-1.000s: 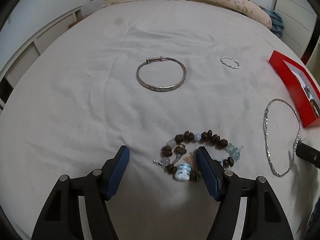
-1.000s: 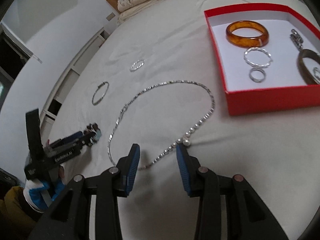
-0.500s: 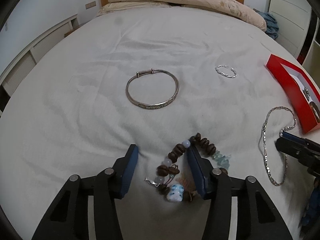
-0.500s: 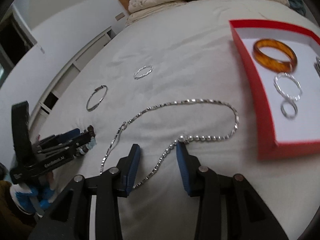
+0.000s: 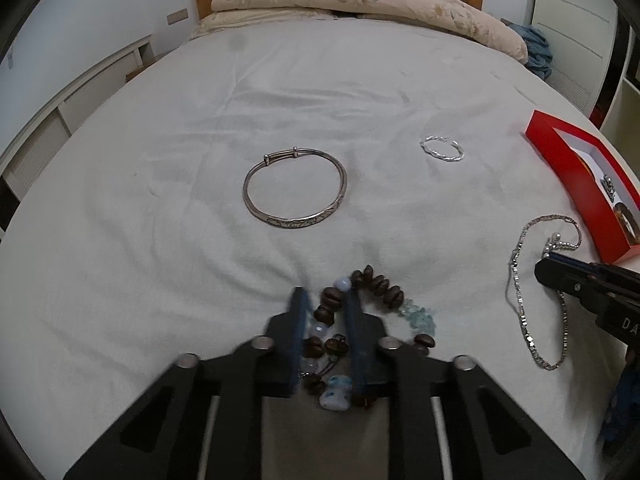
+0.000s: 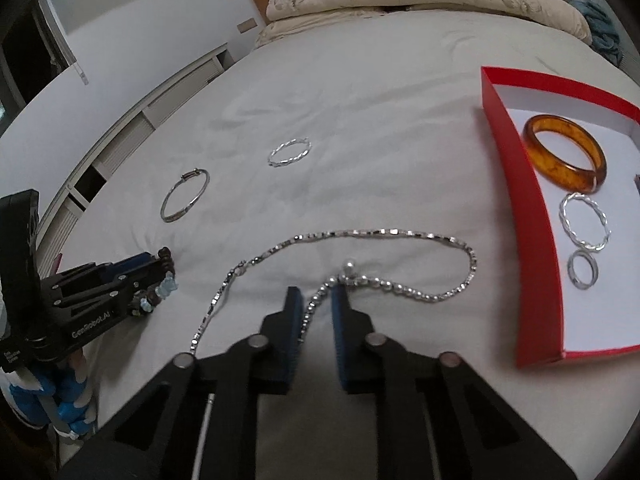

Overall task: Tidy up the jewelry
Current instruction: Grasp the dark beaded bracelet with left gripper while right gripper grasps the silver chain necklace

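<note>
Fingers, left: blue pads of the left gripper (image 5: 325,300) drawn close on either side of the beaded bracelet (image 5: 362,320) — pinching its near-left arc, beads visibly squeezed between them.
Fingers, right: right gripper (image 6: 316,300) narrowed around one strand of the silver chain necklace (image 6: 380,236); a slim gap shows on each side, so whether the pads bite yet I cannot tell.
Key relation: red box (image 6: 516,216) lies forward and to the right of the right fingers, near the necklace's far loop; the right hand is the nearer one, the left well apart across the bed (image 5: 280,100).
Necklace axis: long loop running left to right across the fingers, small pearl-like bead (image 6: 349,267) just ahead of the tips.
Beaded bracelet: dark brown oval beads, pale round bead, aqua chips, blue-white charm — lumpy, flexible string.
Silver bangle (image 5: 294,190): rigid, thin, engraved lower arc; flat on the sheet beyond the left fingers.
Twisted ring bangle (image 5: 442,149): bright rope-twist hoop, farther right.
Box contents: amber bangle (image 6: 566,152), glossy and thick; twisted silver hoop (image 6: 586,222); plain ring (image 6: 583,270).
</note>
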